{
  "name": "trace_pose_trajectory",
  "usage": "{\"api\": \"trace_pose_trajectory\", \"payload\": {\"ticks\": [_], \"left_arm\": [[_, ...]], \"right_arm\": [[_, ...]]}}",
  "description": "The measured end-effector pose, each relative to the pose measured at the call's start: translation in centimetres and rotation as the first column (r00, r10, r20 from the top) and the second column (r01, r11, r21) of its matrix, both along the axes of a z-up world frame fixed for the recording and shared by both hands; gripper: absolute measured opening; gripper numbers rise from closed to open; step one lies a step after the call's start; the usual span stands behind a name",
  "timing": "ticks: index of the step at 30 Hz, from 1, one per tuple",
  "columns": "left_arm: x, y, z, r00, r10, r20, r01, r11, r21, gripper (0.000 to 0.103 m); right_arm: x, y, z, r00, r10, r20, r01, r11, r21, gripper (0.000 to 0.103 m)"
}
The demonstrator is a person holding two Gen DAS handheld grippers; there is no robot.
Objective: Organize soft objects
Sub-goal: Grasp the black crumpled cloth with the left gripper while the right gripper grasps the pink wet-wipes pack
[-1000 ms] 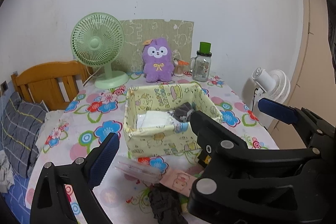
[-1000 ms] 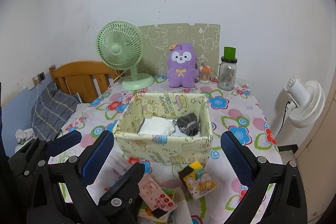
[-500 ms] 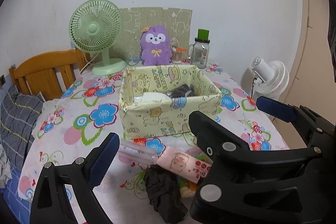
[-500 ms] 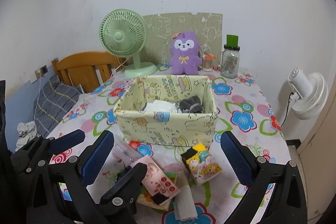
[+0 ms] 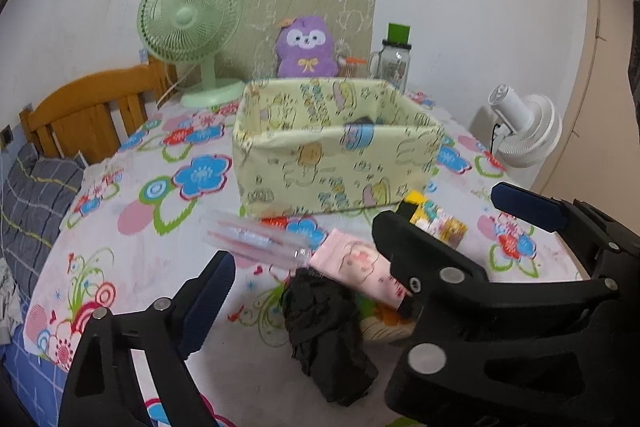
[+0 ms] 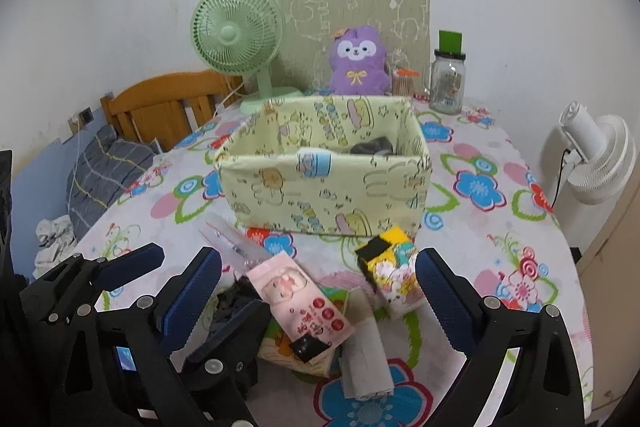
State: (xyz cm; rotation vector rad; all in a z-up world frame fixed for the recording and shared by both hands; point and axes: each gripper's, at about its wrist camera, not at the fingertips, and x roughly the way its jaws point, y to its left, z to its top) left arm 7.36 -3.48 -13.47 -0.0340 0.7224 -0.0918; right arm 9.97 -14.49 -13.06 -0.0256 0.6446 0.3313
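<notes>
Left hand-held gripper: jaws have just been narrowing but are seen apart, with a black crumpled cloth lying between them, untouched. Right hand-held gripper: jaws wide, nothing held. Pink pouch, yellow packet and grey roll are cluttered on the tabletop before the yellow fabric box. Printed writing cannot be read.

A yellow cartoon-print fabric box stands open on the flowered tablecloth, with a dark grey soft item inside near its right wall. In front of it lie a crumpled black cloth, a pink printed packet, a yellow patterned bundle, a rolled grey cloth and a clear plastic packet.
</notes>
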Motion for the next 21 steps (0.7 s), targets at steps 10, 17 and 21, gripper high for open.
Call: {"api": "trace_pose_trajectory", "payload": {"ticks": [10, 17, 21], "left_arm": [[0.5, 1.3, -3.1, 0.996, 0.021, -0.083, -0.022, 1.000, -0.010, 0.081], [1.1, 2.1, -4.5, 0.991, 0.043, -0.125, -0.046, 0.999, -0.017, 0.079], [1.4, 2.0, -4.8, 0.990, 0.034, -0.134, -0.036, 0.999, -0.015, 0.079]], "right_arm": [[0.6, 1.2, -2.9, 0.998, 0.010, -0.063, -0.012, 1.000, -0.028, 0.096], [1.6, 1.9, -4.4, 0.994, 0.014, -0.112, -0.019, 0.999, -0.041, 0.088], [2.2, 2.1, -5.0, 0.990, 0.014, -0.142, -0.021, 0.999, -0.047, 0.082]]}}
